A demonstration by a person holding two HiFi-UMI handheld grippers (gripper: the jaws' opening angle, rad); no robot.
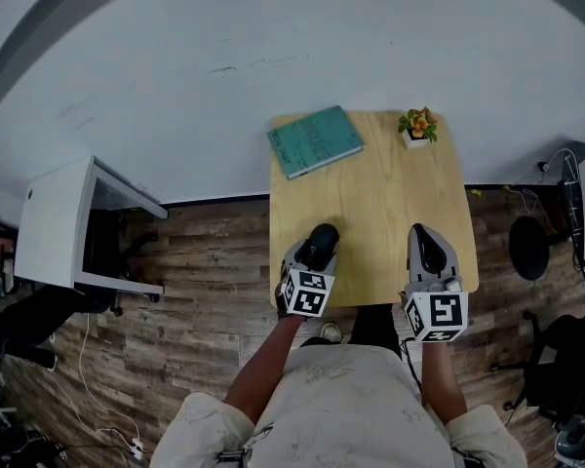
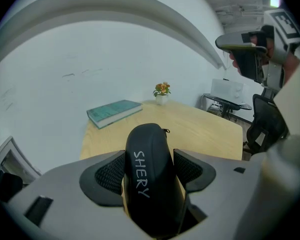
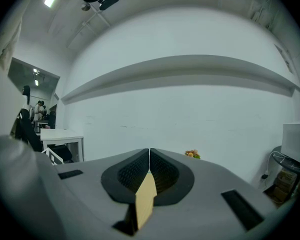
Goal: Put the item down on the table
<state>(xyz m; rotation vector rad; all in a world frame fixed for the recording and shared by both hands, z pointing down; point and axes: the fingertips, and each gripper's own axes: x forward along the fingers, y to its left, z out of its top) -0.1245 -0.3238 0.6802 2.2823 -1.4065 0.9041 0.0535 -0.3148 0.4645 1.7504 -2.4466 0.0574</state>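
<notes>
Now, 1 case (image 1: 323, 241), L gripper (image 2: 151, 160), 1 book (image 1: 315, 140)

One case (image 2: 149, 174), one book (image 1: 315, 140), one plant (image 1: 417, 125), one table (image 1: 390, 203)

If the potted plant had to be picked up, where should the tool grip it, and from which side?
Probably the white pot, below the leaves: its short, firm sides suit two jaws, and the leaves would crush. Come in level from the near side, since the wall backs it; the shut, empty right tool is closest.

book (image 1: 314, 140) left, plant (image 1: 417, 126) right, on table (image 1: 390, 203)
</notes>
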